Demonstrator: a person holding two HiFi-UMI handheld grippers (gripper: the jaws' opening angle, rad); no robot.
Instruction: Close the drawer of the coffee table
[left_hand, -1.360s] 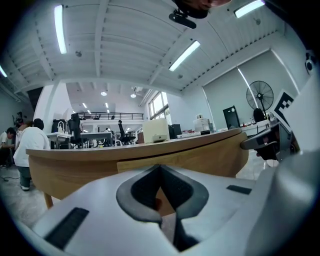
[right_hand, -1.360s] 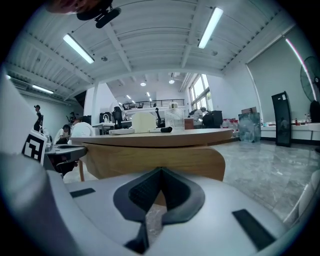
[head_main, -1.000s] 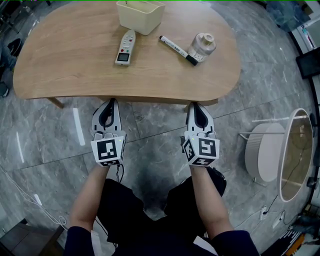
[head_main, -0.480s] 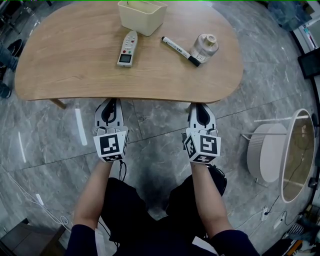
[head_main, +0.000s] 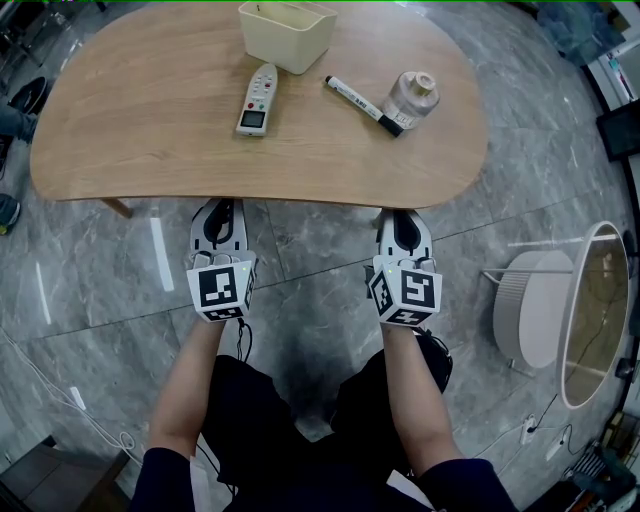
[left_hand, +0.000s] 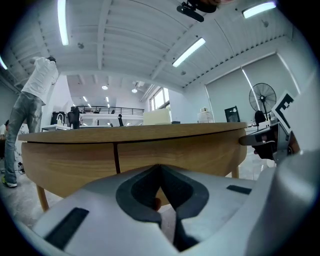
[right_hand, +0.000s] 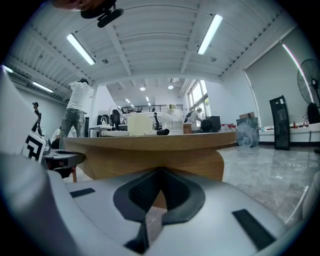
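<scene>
Just before the table (head_main: 150, 120) edge, the left gripper (head_main: 222, 207) and right gripper (head_main: 401, 215) had their jaws together, empty. The drawer (left_hand: 175, 151) front sat flush (hidden in the head view); contact was unclear. Beyond lay a remote (head_main: 255, 98), marker (head_main: 360, 103), jar (head_main: 411, 97) and bin (head_main: 285, 32).

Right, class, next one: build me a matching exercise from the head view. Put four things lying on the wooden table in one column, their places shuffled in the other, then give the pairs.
Things
1. cream rectangular plastic bin
2. white remote control with a small screen
3. black-and-white marker pen
4. white round jar

Places
A. between the remote and the jar
B. farthest right on the oval wooden table
C. at the table's far edge
D. nearer the person than the bin, left of the pen

Pairs: 1-C; 2-D; 3-A; 4-B
</scene>
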